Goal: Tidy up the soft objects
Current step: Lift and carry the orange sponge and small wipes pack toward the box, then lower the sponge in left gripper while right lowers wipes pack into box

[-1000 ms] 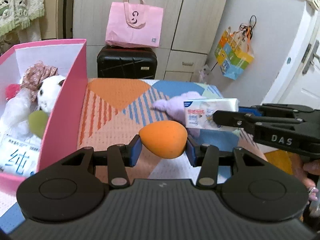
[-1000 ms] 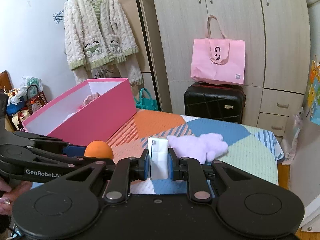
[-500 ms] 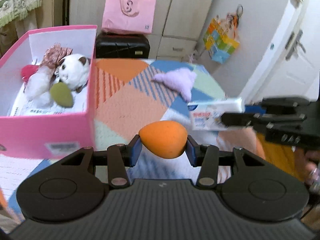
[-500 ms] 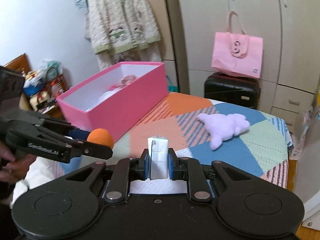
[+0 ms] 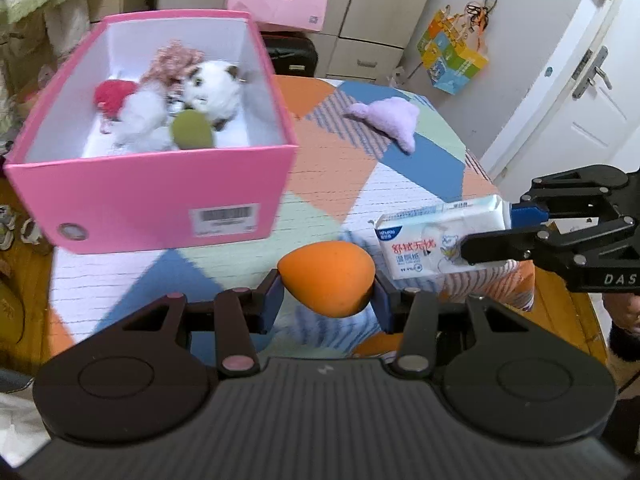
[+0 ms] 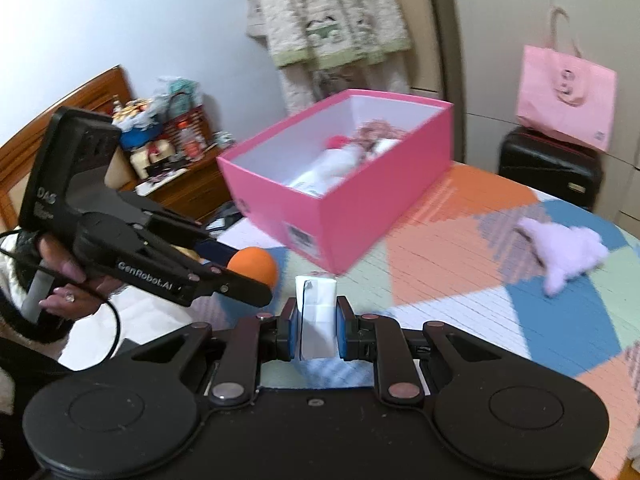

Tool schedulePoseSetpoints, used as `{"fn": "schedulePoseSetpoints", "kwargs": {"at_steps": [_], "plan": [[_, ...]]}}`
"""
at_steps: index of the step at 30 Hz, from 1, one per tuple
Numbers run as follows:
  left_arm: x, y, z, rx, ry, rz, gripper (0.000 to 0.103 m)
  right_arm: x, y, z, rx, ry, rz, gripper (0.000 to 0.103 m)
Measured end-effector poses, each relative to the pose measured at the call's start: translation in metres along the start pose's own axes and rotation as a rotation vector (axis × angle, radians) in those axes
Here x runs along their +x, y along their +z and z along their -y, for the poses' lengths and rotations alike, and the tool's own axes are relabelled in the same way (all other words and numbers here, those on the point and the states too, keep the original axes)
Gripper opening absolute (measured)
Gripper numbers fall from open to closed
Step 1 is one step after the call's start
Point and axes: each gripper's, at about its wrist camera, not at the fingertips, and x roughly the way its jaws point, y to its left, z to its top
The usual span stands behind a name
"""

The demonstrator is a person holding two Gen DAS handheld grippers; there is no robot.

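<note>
My left gripper [image 5: 327, 292] is shut on an orange egg-shaped sponge [image 5: 326, 277], held above the bed's near edge in front of the pink box [image 5: 152, 196]. It also shows in the right wrist view [image 6: 252, 266]. My right gripper [image 6: 317, 322] is shut on a white tissue pack [image 6: 316, 312], which shows in the left wrist view [image 5: 436, 242] to the right of the sponge. The box holds a white plush cat [image 5: 212, 88], a green sponge [image 5: 192, 132], a red soft item [image 5: 114, 94] and other soft things. A purple plush [image 5: 390, 118] lies on the patchwork cover.
The bed has a colourful patchwork cover [image 5: 332, 168]. A black suitcase [image 6: 548, 168] with a pink bag [image 6: 564, 96] on it stands behind. A cluttered bedside table [image 6: 168, 168] stands to the left, and a door [image 5: 592, 92] to the right.
Both grippers have risen and pulled back toward the bed's near edge with their loads. The pink box now shows from above, with its contents in view.
</note>
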Motion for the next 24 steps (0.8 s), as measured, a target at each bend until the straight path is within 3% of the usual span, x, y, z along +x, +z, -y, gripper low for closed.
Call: {"fn": "schedulePoseSetpoints", "kwargs": {"at_steps": [5,12,20,24], "plan": [[-0.033,0.005,-0.020,0.016,0.051,0.060,0.045,0.007,0.021,-0.022,-0.041,0.042,0.020,0.022],[-0.058,0.025,-0.044,0.031,0.092,0.157,0.045,0.016,0.063,-0.046,-0.115,0.031,0.103,0.022],[-0.039,0.056,-0.073,0.042,0.131,0.201,0.046,0.053,0.103,-0.042,-0.125,-0.026,0.142,0.022],[-0.019,0.072,-0.089,0.052,0.217,0.205,0.046,0.085,0.116,-0.026,-0.089,-0.057,0.110,0.022]]}}
